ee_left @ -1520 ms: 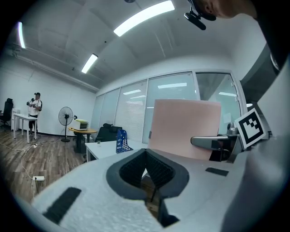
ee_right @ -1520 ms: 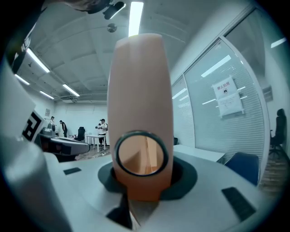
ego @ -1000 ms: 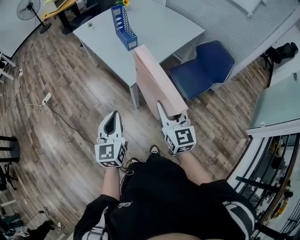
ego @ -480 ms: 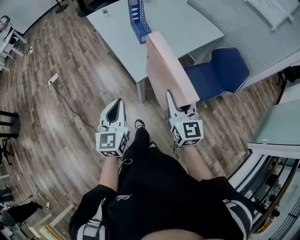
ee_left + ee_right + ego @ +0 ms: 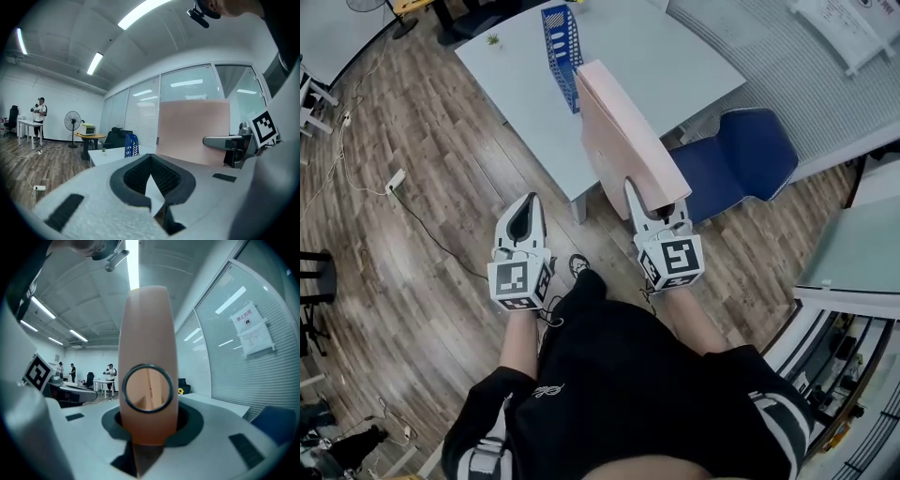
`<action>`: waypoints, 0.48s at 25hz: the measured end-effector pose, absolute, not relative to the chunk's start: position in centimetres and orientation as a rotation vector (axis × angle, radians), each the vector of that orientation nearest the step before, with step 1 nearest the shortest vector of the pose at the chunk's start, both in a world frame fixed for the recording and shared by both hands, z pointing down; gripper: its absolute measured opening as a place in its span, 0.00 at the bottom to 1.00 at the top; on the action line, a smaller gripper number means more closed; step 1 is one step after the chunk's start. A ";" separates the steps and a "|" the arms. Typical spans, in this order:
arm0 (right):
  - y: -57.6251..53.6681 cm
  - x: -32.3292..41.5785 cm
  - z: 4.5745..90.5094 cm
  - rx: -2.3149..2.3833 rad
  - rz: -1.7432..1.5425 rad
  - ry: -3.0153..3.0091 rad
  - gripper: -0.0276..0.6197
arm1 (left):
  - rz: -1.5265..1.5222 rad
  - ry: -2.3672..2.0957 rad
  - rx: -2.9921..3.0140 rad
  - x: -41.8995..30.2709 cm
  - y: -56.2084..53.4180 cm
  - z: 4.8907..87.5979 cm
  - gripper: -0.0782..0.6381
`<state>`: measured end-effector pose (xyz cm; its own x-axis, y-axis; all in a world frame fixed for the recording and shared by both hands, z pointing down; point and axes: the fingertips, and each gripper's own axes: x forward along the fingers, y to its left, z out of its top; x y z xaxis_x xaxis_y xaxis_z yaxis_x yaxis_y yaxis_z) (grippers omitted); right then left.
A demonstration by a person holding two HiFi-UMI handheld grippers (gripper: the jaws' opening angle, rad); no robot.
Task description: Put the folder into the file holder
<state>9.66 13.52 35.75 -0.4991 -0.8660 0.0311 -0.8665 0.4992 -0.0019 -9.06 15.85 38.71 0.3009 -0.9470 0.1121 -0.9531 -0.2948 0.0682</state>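
A tall pink folder [image 5: 623, 141] stands upright in my right gripper [image 5: 654, 202], which is shut on its lower edge. In the right gripper view the folder's spine [image 5: 147, 348] with its round finger hole fills the middle, clamped between the jaws [image 5: 147, 427]. The blue mesh file holder [image 5: 562, 42] stands on the light grey table [image 5: 666, 52], beyond the folder's far end. My left gripper [image 5: 523, 217] hangs over the wood floor, shut and holding nothing [image 5: 151, 159]. From its view I see the folder [image 5: 192, 126] and the file holder [image 5: 131, 144].
A blue chair [image 5: 741, 155] stands at the table's right side, under the folder's right. A cable and power strip [image 5: 396, 181] lie on the floor at left. Another table edge [image 5: 853, 253] is at far right. People [image 5: 110, 373] and a fan [image 5: 71, 123] stand far off.
The person has stepped toward the table, so table and file holder lie nearer the folder's far end. The right gripper still holds the folder; the left gripper keeps its place beside it.
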 end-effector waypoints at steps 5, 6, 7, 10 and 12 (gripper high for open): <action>9.3 8.6 34.6 1.579 0.039 -2.679 0.23 | 0.075 -1.733 2.448 -10.0 10.8 38.9 0.11; 8.6 8.6 34.3 1.588 0.036 -2.668 0.23 | 0.064 -1.719 2.449 -10.1 10.0 39.0 0.11; 8.1 8.6 34.1 1.594 0.025 -2.657 0.23 | 0.049 -1.707 2.450 -10.1 9.3 39.2 0.11; 6.3 8.3 33.4 1.595 -0.022 -2.651 0.23 | 0.012 -1.696 2.448 -10.4 7.4 39.6 0.11; 5.1 8.0 33.3 1.598 -0.027 -2.651 0.23 | 0.012 -1.690 2.440 -10.6 6.2 40.0 0.11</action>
<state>7.96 5.06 33.33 -0.4665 -0.8840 0.0304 -0.8832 0.4674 0.0389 -10.61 6.22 40.03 0.3562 -0.9285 0.1051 -0.9299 -0.3412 0.1372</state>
